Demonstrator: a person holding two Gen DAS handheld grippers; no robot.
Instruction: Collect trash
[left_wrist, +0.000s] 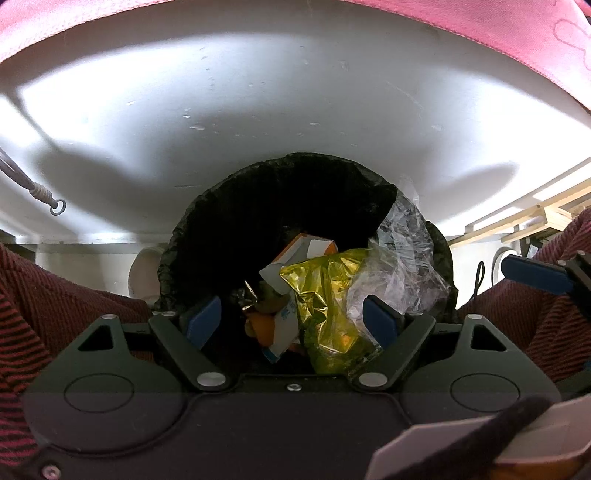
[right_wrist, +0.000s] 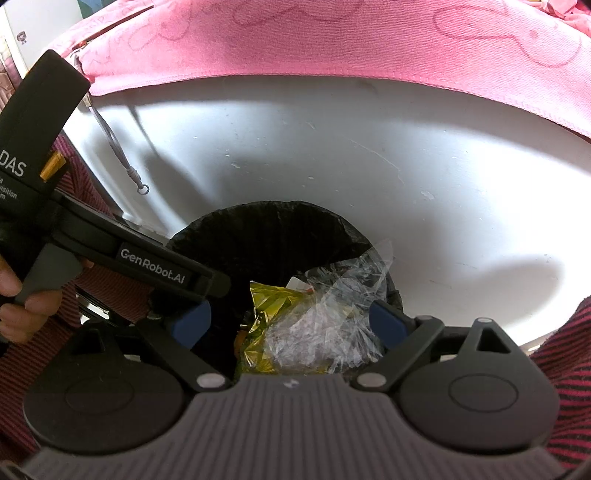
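1. I see a big white wall behind everything, with a pink cloth hanging over the top of it.
2. In front of the wall stands a bin lined with a black bag. Its mouth gapes up at me, right under both claws.
3. The trash sits in the bag, heaped on its right side: a clear crinkly wrap, a shiny yellow wrapper, and an orange and white carton poking up behind them.
4. The left claw points steeply down at the heap. Its blue pads are wide apart and hold nothing. The yellow wrapper lies straight ahead of it, between the pads but lower down.
5. The right claw also tips down, not as steeply. Its pads are apart too, with nothing pinched. The clear wrap lies just ahead of it.
6. In the right view, a hand holds the left claw's handle, which reaches in from the left.
7. I think both claws are about as near. The heap is below them, so any next reach would be straight down.
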